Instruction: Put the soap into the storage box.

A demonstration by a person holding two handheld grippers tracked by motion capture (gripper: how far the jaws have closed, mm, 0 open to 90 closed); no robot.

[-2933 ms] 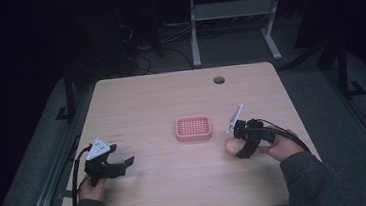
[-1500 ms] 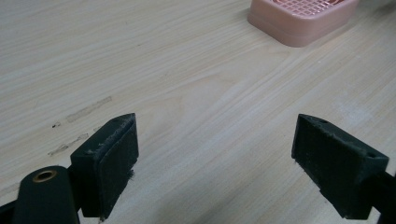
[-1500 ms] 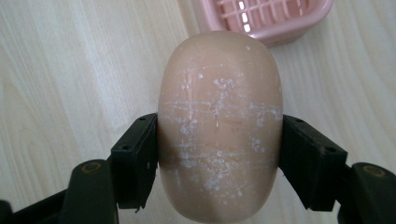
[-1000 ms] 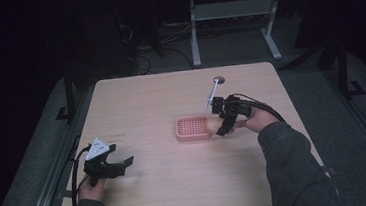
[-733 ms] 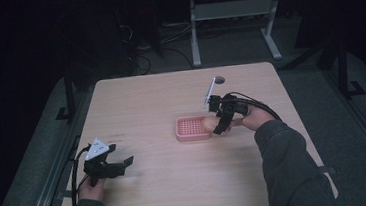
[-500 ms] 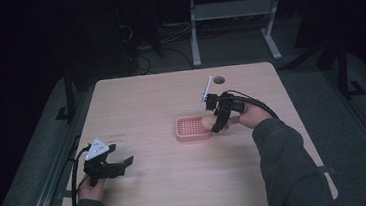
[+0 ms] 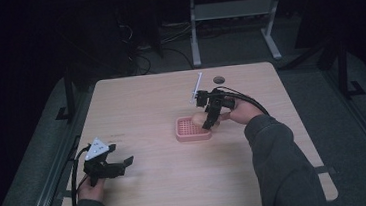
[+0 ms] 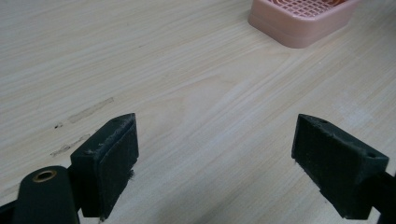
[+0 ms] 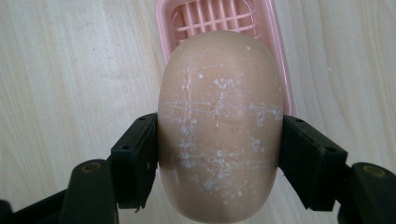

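Note:
A pink slotted soap dish (image 7: 192, 129) sits near the middle of the wooden table (image 7: 146, 106). My right gripper (image 7: 204, 121) is shut on a tan oval bar of soap (image 7: 198, 118), held just over the dish's right end. In the right gripper view the soap (image 9: 220, 126) sits clamped between both jaws, with the dish (image 9: 217, 16) below and beyond it. My left gripper (image 7: 121, 164) rests open near the table's front left corner. In the left gripper view its fingers (image 8: 109, 156) stand wide apart over bare wood, with the dish (image 8: 301, 18) at the top right.
A round cable hole (image 7: 219, 79) lies in the table near its far edge. Behind the table, a desk frame (image 7: 228, 13) and cables stand on the dark floor. Faint scuff marks (image 8: 86, 112) show on the wood near my left gripper.
My right gripper has carried the soap from the table's right front, up and leftward, to just over the dish's right end. The left gripper has stayed still.

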